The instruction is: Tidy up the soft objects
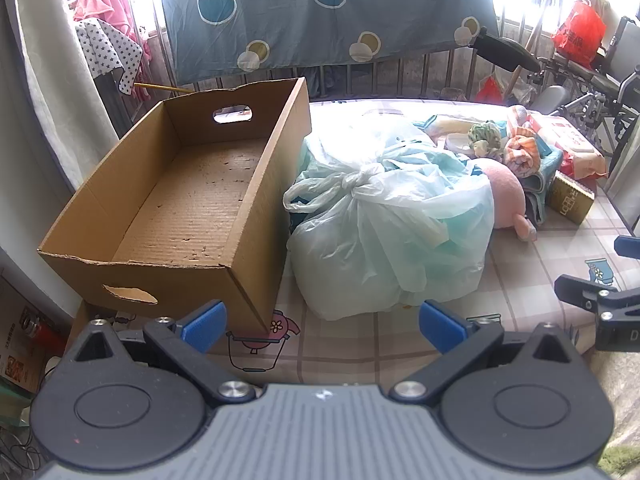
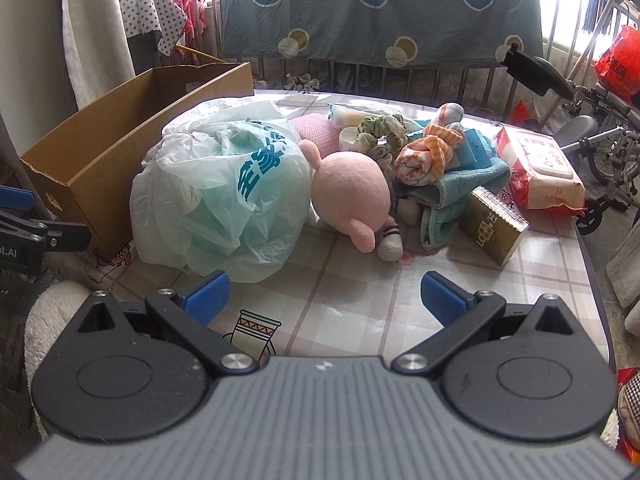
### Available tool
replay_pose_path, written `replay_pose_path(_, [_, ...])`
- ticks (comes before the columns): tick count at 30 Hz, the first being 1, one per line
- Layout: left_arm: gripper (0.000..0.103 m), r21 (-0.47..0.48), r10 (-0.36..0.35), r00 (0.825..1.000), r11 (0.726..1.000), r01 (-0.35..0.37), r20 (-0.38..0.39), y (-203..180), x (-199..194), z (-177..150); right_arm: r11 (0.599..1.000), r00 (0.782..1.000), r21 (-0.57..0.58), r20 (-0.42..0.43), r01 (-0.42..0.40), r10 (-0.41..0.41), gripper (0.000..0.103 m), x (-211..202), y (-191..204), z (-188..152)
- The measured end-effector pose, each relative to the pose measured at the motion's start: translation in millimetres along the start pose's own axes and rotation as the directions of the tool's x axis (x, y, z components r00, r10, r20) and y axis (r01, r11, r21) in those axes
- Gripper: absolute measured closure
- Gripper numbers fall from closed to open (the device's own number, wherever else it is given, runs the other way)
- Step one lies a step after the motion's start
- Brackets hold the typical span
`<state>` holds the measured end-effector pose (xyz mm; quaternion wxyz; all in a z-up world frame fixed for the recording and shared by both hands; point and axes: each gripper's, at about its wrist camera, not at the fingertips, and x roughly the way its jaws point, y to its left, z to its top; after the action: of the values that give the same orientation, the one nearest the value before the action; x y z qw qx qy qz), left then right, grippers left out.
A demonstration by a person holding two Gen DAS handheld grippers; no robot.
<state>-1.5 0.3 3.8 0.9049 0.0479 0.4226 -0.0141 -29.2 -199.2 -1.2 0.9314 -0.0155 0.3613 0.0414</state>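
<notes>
A: What is the biggest thing here?
B: A surface (image 2: 360,300) covered in a checked cloth with cartoon prints. On its left side stands an open cardboard box (image 1: 188,208), nothing visible inside it.
A: And the soft things?
B: Just beside the box lies a knotted pale green plastic bag (image 2: 224,192), stuffed full. A pink plush toy (image 2: 352,196) leans against the bag's right side. Behind the toy lie a folded blue towel (image 2: 460,188), a rolled orange and white cloth (image 2: 428,152) on top of it, and a green scrunchie (image 2: 380,136).
A: Anything else?
B: A pack of wet wipes (image 2: 540,172) and a small gold box (image 2: 492,224) on the right.
A: The tongs?
B: The left tongs (image 1: 322,326) and the right tongs (image 2: 324,300) are both spread apart, holding nothing, low over the near edge.
</notes>
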Motion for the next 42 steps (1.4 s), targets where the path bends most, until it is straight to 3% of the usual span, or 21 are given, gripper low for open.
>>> replay_pose_path(42, [0.000,0.009,0.007,1.000,1.000,-0.006,-0.017,-9.2,7.0,1.8,0.999,1.000,0.038,-0.014,-0.001,0.002,0.001,10.7,-13.7,-3.8])
